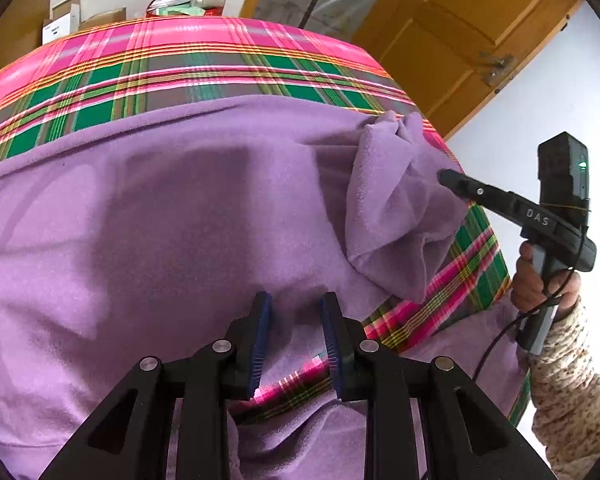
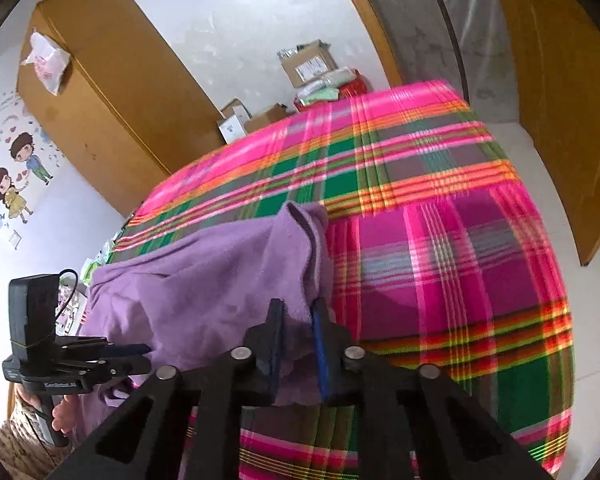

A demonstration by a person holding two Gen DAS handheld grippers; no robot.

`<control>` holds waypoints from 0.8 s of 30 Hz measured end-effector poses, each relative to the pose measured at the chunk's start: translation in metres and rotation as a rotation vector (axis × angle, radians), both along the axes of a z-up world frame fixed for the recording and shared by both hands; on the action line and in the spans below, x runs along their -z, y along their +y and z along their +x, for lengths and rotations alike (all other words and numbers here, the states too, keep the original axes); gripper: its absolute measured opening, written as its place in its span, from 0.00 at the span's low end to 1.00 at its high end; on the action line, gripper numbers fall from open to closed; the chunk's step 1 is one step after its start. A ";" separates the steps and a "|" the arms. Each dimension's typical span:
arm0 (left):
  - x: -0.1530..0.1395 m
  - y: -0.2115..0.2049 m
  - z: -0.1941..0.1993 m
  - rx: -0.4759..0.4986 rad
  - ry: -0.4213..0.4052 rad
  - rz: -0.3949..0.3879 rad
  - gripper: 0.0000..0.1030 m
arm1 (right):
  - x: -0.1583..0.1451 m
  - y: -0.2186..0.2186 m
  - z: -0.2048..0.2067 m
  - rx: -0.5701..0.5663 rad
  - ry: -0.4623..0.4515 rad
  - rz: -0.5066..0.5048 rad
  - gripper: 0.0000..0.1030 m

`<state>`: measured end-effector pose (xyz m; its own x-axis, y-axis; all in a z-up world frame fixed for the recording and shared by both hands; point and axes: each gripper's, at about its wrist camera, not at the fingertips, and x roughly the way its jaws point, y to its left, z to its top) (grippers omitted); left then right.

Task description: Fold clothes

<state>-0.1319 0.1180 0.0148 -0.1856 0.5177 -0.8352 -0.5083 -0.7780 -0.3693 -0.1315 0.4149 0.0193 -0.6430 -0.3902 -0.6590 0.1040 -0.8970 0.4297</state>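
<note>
Both wrist views close, facing forward; share purple garment [image 1: 180, 208].

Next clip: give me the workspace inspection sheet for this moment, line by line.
Surface: plaid bedspread, pink and green.
Job's things: purple fleece garment spread flat, one corner lifted.
Clutter: nothing seen on the bedspread.
Grippers: left gripper open above the near hem; right gripper shut on the lifted corner.
Cables: black cable hanging from the right gripper's handle.
Surroundings: cardboard boxes by the wall, wooden wardrobe, cartoon wall sticker.
</note>
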 end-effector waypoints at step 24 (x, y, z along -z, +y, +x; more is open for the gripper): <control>-0.003 0.013 -0.012 -0.032 0.010 -0.027 0.26 | -0.014 0.131 0.030 0.464 0.074 0.085 0.12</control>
<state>-0.1441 0.1313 0.0183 -0.2099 0.4887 -0.8468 -0.4867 -0.8034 -0.3430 -0.1011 0.5459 0.0329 -0.7827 0.0030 -0.6224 -0.2889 -0.8875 0.3590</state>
